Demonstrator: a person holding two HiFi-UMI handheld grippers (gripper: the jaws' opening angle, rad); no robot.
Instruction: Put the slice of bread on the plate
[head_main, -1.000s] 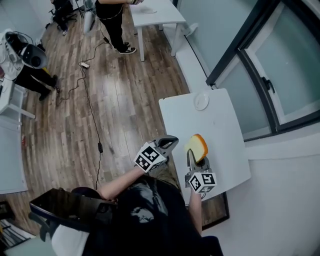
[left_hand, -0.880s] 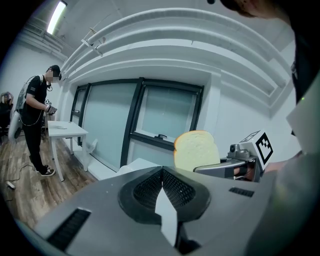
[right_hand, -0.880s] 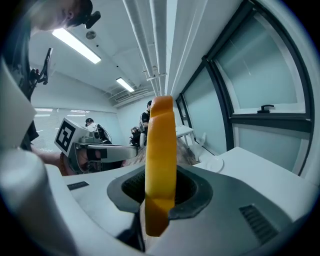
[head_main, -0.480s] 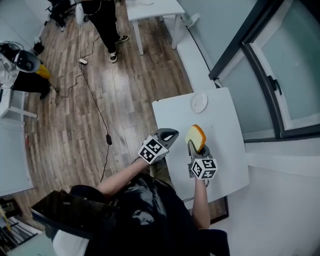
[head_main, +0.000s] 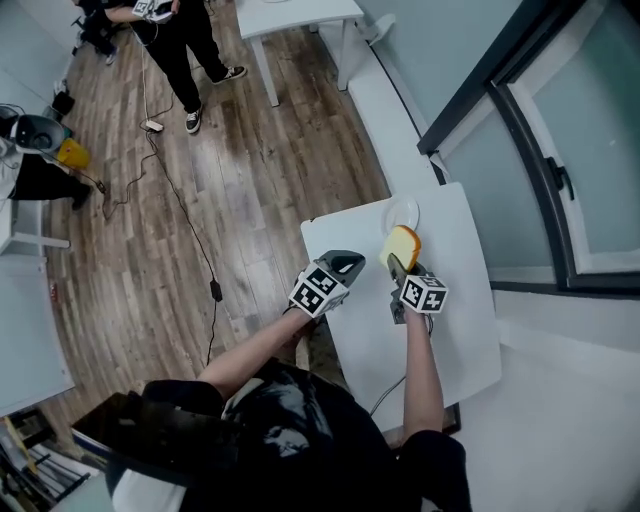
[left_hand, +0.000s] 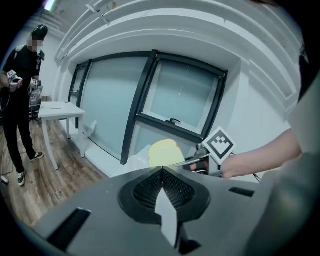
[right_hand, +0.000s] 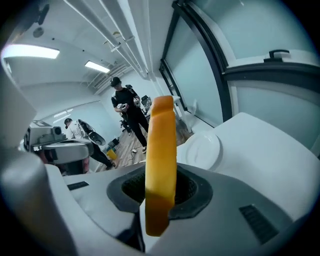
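Observation:
My right gripper (head_main: 397, 264) is shut on a slice of bread (head_main: 401, 246), which stands on edge between the jaws with its orange crust showing. In the right gripper view the bread (right_hand: 161, 165) fills the middle, and the round white plate (right_hand: 201, 149) lies just beyond it on the white table (right_hand: 260, 145). From the head view the plate (head_main: 403, 213) sits at the table's far edge, and the bread hangs over its near rim. My left gripper (head_main: 345, 264) hovers shut and empty at the table's left edge. Its own view shows its pads meeting (left_hand: 162, 172), with the bread (left_hand: 164, 153) ahead.
The small white table (head_main: 440, 330) stands by a dark-framed window (head_main: 510, 110) on the right. Wood floor with a trailing cable (head_main: 180, 200) lies to the left. A person in black (head_main: 185, 40) stands far off beside another white table (head_main: 300, 12).
Both grippers have moved toward the table's far end. The bread, still held, went from mid-table to the plate's near rim.

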